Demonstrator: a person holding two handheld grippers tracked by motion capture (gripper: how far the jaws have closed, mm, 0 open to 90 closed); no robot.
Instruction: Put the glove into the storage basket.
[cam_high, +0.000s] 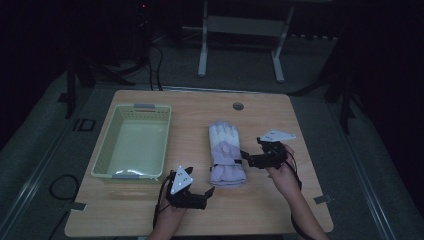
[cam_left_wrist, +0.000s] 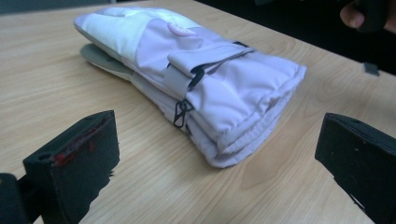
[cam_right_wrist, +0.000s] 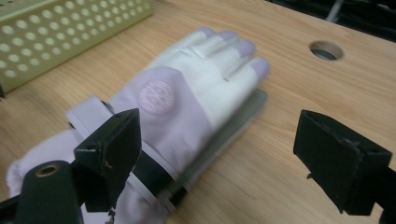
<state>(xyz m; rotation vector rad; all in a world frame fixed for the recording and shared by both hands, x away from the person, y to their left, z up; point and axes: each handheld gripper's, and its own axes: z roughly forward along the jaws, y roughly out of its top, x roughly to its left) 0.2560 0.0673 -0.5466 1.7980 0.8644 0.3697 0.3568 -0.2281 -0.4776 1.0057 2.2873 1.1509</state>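
A pair of lilac and white gloves (cam_high: 226, 150) lies stacked flat on the wooden table (cam_high: 280, 205), fingers pointing away from me. My left gripper (cam_high: 202, 182) rests near the front edge, just left of the cuffs, aimed at them. In the left gripper view its jaws stand wide apart with the gloves (cam_left_wrist: 210, 70) lying beyond them, untouched. My right gripper (cam_high: 251, 150) hovers at the right side of the gloves. The right gripper view shows the gloves (cam_right_wrist: 187, 98) past its left jaw, and the jaws stand open with nothing between them.
A pale green perforated basket (cam_high: 107, 150) stands empty on the left half of the table, also seen in the right gripper view as a basket wall (cam_right_wrist: 70, 32). A round cable hole (cam_high: 238, 106) sits near the far edge. Table legs of another desk stand behind.
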